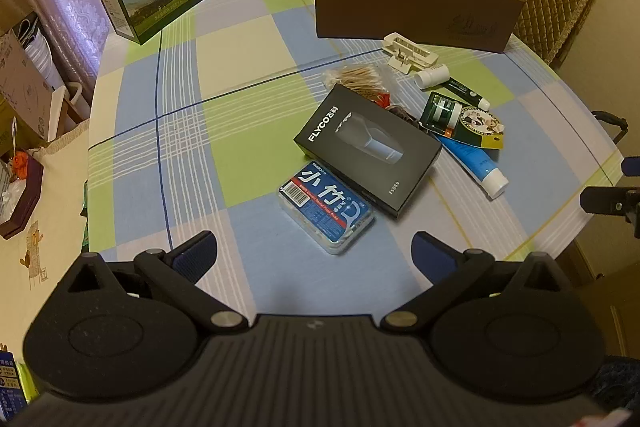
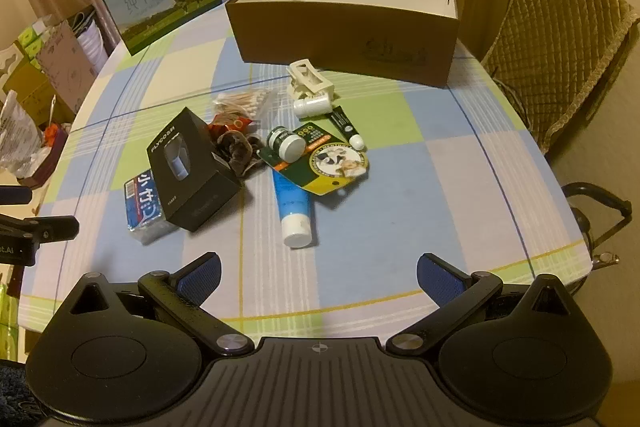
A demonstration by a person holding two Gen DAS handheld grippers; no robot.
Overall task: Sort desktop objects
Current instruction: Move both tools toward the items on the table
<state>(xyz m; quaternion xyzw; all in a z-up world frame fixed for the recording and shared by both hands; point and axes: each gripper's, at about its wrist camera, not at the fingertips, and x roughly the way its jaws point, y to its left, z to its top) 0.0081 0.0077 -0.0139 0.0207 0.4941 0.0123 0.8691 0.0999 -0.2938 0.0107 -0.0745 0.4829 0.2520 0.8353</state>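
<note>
Both the left gripper (image 1: 314,253) and right gripper (image 2: 318,277) gape wide, holding nothing.

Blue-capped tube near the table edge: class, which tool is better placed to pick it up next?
Probably the right tool. The blue tube lies almost straight ahead of its open jaws, cap toward it. From the left tool it sits off right, behind the black box.

The left black claw with blue pads (image 1: 314,251) and the right black claw (image 2: 318,273) fill each frame's bottom, jaws spread wide, empty.
</note>
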